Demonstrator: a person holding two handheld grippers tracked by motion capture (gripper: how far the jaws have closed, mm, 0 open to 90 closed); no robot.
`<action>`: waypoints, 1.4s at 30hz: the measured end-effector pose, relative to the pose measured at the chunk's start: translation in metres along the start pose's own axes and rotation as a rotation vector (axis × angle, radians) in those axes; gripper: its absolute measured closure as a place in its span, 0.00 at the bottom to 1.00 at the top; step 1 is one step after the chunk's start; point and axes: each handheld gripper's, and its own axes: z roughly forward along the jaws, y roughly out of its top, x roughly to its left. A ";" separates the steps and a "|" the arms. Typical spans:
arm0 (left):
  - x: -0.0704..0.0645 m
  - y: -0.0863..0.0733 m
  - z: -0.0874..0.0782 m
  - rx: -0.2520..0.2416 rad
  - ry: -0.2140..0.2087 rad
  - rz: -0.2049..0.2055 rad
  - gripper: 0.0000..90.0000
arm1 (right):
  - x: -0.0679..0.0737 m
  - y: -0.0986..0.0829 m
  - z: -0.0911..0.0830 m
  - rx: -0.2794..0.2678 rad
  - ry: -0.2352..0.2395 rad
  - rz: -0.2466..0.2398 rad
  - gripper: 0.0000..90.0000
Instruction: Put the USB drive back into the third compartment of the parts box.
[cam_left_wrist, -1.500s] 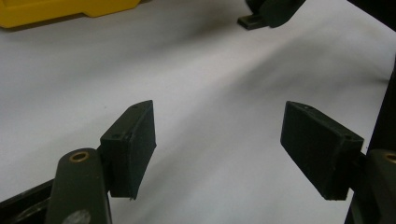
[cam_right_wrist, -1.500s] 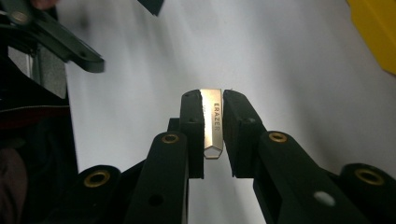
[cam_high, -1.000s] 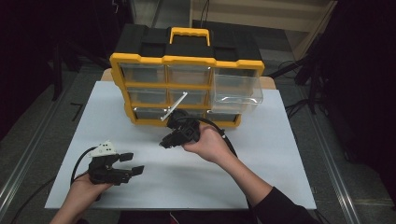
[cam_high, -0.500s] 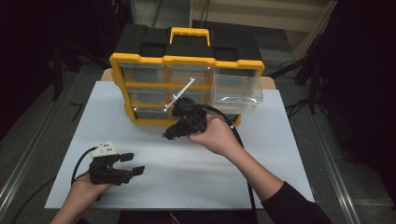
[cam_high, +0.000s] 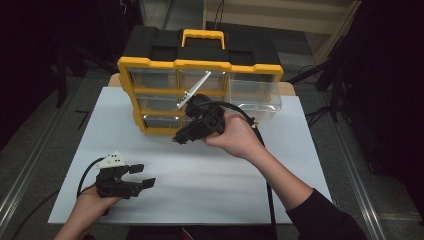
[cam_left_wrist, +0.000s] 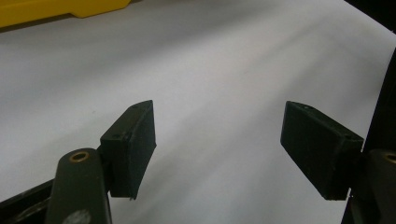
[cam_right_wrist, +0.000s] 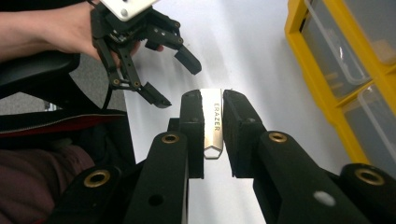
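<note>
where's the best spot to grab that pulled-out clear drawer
Its front wall, from above: the clear drawer sticks out of the yellow organizer with its top open, so one jaw can drop inside and one outside.

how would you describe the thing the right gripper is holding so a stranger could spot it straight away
Start at the yellow and black drawer organizer at the far edge of the white table. Just in front of it the right gripper is lifted off the table, jaws shut on a slim silver metal piece. It is the only shiny part, stamped ERAZER.
</note>
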 end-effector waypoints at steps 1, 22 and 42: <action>0.000 0.000 0.000 0.003 -0.002 -0.001 0.31 | 0.000 0.001 -0.002 -0.003 0.001 0.003 0.85; -0.001 0.000 0.001 -0.001 -0.016 -0.012 0.31 | -0.001 0.015 -0.054 -0.032 -0.030 -0.018 0.85; 0.000 -0.001 0.001 0.002 -0.011 -0.015 0.31 | -0.014 0.013 -0.100 -0.065 -0.022 -0.021 0.85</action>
